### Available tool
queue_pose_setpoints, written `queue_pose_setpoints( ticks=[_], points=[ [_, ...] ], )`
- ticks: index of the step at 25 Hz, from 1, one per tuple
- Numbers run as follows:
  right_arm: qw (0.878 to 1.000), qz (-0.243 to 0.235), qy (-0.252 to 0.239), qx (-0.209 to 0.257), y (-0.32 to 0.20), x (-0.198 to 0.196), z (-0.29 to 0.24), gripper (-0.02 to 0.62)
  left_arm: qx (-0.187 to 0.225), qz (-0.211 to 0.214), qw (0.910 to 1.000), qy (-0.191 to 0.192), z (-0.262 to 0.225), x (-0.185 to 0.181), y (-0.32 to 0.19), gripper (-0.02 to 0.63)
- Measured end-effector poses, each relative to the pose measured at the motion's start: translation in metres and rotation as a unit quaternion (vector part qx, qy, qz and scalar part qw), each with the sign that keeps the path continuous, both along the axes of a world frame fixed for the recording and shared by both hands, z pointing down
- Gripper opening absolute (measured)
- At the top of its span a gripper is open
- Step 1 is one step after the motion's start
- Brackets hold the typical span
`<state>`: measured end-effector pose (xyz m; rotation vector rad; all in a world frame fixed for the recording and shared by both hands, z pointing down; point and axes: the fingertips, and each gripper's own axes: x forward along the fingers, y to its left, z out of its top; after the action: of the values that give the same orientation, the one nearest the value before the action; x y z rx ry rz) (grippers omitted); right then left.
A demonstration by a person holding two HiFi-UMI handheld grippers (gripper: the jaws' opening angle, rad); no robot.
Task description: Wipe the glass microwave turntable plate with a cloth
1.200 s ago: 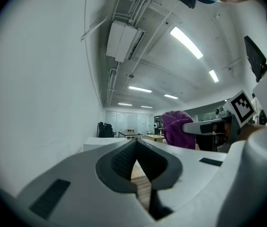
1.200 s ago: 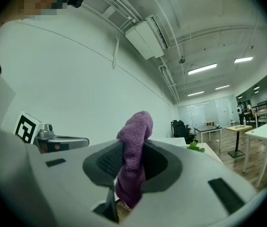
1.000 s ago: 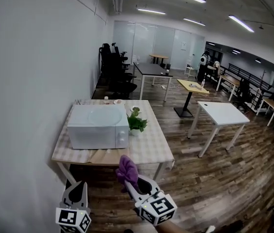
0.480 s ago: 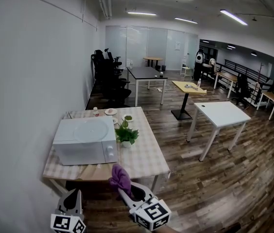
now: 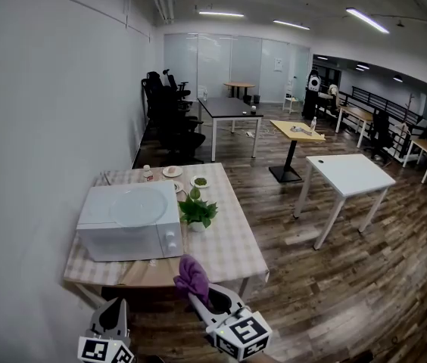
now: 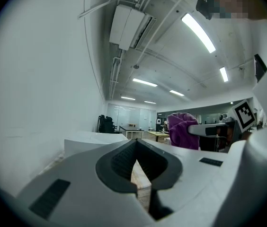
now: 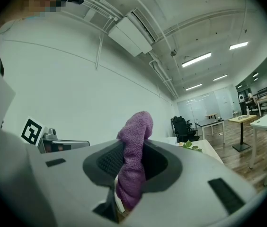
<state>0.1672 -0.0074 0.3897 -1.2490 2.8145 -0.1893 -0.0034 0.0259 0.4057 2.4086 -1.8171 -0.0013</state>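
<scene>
My right claw [image 5: 198, 296] is clamped on a purple cloth [image 5: 191, 273]. In the right gripper view the cloth stands bunched between the two pads and pokes up past their tips. My left claw [image 5: 114, 308] is closed on nothing, and in the left gripper view its pads meet in a thin line. Both claws point level, side by side, with a gap between them.

Ahead of both, beyond the tips, is the surface [image 5: 232, 249] with a checked cover. A white microwave [image 5: 126, 233] sits on it, ahead of the left claw and a little to that claw's right. On top of the microwave lies a round pale disc that I take for the glass turntable plate [image 5: 139, 205]. A small potted plant [image 5: 197, 211] stands just beside the microwave, straight ahead of the right claw. Neither claw touches the surface or the plate, and both are well short of them.
</scene>
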Motion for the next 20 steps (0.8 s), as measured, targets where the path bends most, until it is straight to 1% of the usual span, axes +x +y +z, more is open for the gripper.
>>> queue_pose_setpoints(
  ticks=[5, 7, 10, 13, 20],
  points=[
    [1.000, -0.004, 0.011, 0.009, -0.023, -0.019, -0.004, 0.098, 0.009, 0.006, 0.9999, 0.005, 0.003, -0.012, -0.030, 0.008],
    [1.000, -0.002, 0.018, 0.007, -0.030, -0.028, -0.003, 0.098, 0.008, 0.011, 0.9998, 0.013, 0.004, -0.019, -0.041, 0.008],
    [1.000, 0.000, 0.015, 0.018, -0.048, -0.045, -0.007, 0.098, 0.011, 0.019, 0.9994, 0.026, -0.001, -0.036, -0.063, 0.008],
    [0.999, 0.008, 0.022, 0.022, -0.073, -0.059, -0.006, 0.098, 0.024, 0.028, 0.9991, 0.019, -0.001, -0.052, -0.089, 0.008],
    [0.999, 0.030, 0.030, 0.020, -0.127, -0.090, -0.002, 0.099, 0.031, 0.060, 0.9977, 0.003, 0.000, -0.079, -0.141, 0.008]
  ],
)
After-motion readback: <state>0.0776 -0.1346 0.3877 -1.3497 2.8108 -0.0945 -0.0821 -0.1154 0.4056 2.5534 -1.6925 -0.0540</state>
